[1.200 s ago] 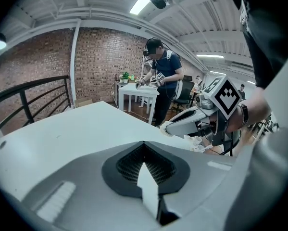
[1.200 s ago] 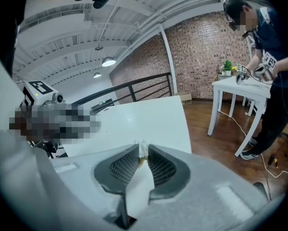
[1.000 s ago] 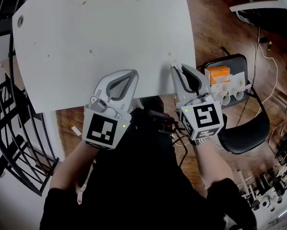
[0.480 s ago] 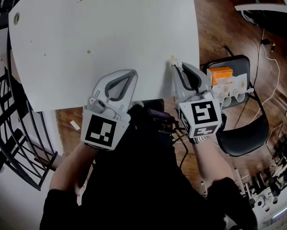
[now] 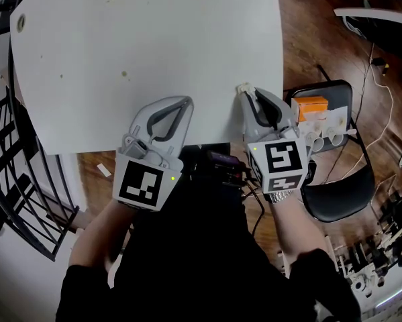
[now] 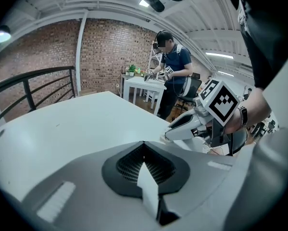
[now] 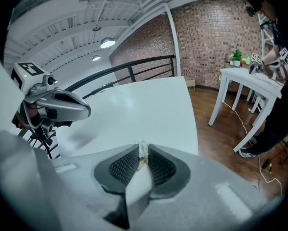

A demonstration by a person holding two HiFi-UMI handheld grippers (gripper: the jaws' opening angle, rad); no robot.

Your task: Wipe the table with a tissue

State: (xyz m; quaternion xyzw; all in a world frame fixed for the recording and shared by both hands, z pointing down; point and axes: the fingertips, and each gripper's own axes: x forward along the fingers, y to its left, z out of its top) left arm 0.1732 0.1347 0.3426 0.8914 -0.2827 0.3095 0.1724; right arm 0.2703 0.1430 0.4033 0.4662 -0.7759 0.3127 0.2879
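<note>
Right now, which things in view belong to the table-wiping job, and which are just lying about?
Part of the job:
- tissue, pinched in the right gripper
- white table, with small spots on it

Just lying about:
- black chair, with an orange box and white cups on it
- black railing
- left gripper, shut on nothing

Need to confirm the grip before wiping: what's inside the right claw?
A small wad of white tissue is pinched between the shut jaws of the right claw, its tip poking out. How much sits deeper is covered by the pads.
</note>
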